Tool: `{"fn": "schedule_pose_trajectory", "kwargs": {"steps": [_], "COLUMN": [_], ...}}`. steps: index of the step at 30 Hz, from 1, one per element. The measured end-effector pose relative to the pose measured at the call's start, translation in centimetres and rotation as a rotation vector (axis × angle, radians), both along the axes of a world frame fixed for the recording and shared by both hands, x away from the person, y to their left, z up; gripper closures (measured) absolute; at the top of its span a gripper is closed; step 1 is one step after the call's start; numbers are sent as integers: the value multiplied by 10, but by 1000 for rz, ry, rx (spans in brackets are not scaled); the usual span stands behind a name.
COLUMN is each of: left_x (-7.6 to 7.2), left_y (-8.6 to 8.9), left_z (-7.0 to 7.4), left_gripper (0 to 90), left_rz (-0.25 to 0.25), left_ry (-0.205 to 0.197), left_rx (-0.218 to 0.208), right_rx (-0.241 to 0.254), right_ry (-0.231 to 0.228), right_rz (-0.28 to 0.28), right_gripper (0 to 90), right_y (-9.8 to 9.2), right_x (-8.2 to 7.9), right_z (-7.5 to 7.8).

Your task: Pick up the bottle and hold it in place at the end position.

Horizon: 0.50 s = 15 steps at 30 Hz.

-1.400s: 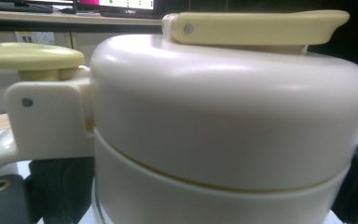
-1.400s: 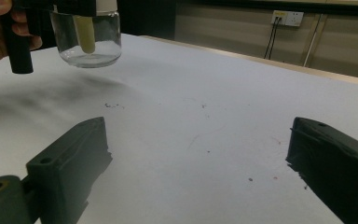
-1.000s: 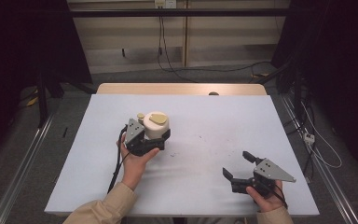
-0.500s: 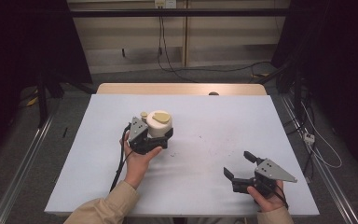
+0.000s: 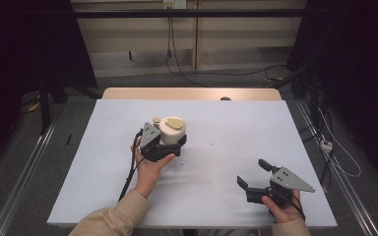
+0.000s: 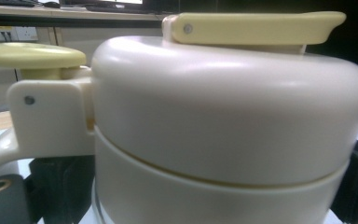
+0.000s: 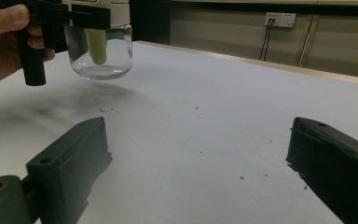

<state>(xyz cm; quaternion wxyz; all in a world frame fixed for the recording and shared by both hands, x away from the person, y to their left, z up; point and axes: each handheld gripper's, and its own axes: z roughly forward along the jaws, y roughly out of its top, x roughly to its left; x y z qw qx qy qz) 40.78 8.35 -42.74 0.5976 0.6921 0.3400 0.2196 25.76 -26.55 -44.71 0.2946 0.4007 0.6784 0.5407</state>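
Jar left of centre, free gripper at lower right.

In the high view the table point(image 5: 216, 113) takes up the middle of the frame. The jar point(image 5: 171, 129) sits a little left of centre, with the left gripper point(image 5: 170, 147) just below it and its jaws on either side of the jar. The right gripper point(image 5: 256, 179) lies well apart at the lower right, over bare tabletop, jaws pointing toward upper left.

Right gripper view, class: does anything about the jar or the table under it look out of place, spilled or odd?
The jar hangs clear of the table, held in the left tool, its base not resting on anything. A few tiny dark and red specks dot the white surface. Nothing is spilled or broken.
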Motion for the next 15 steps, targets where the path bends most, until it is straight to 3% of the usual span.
{"fn": "schedule_pose_trajectory", "kwargs": {"steps": [15], "left_x": [4], "left_y": [-10], "left_z": [-1], "left_gripper": [64], "left_rz": [-23], "left_ry": [6], "left_rx": [-5], "right_rx": [5], "right_ry": [3], "right_rz": [-5], "right_gripper": [50], "right_y": [-3], "right_x": [0], "right_z": [0]}}
